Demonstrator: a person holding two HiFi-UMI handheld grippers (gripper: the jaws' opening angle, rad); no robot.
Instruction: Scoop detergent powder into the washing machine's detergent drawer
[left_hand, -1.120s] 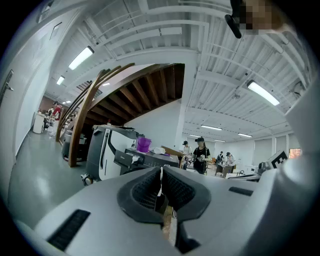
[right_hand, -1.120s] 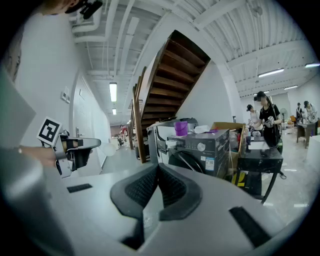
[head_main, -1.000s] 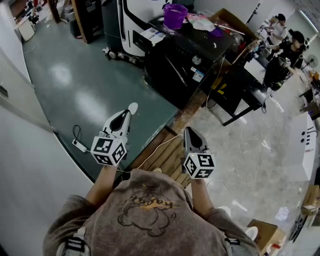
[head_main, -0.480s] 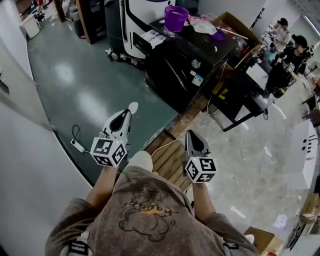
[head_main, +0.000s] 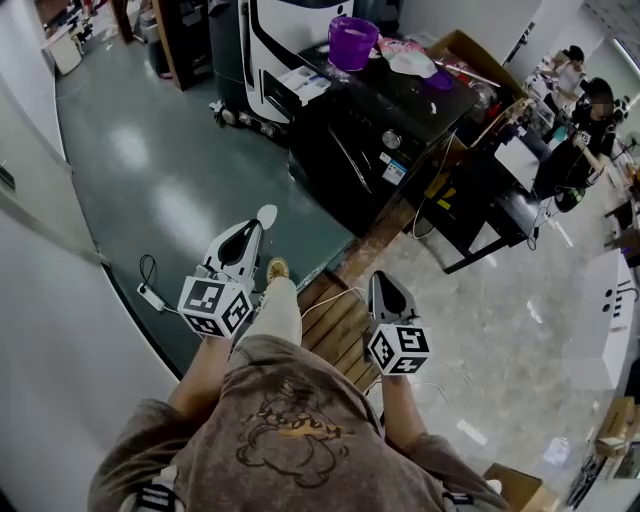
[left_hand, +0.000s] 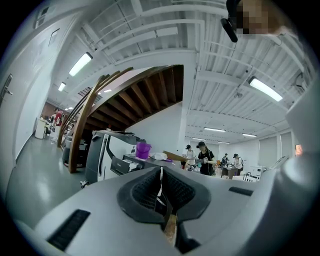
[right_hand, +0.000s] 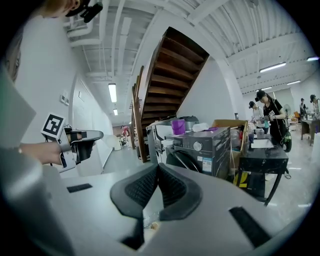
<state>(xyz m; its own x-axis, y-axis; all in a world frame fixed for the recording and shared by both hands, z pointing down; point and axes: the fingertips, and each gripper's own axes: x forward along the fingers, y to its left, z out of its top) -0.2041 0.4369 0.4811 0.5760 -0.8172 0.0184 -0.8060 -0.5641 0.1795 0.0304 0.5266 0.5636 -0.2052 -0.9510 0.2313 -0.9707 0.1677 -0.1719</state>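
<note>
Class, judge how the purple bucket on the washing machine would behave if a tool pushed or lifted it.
The purple bucket looks like thin plastic, so probably light and flexible. It stands near a corner of the washing machine, so a shove might send it off. Its contents are hidden.

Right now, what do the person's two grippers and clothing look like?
The left gripper and right gripper both have pale grey, tapering shells, with dark ribbed pads lining the jaws. At the hand end each carries a white cube printed with black square markers. The person wears a short-sleeved grey-brown T-shirt with a printed graphic on it.
</note>
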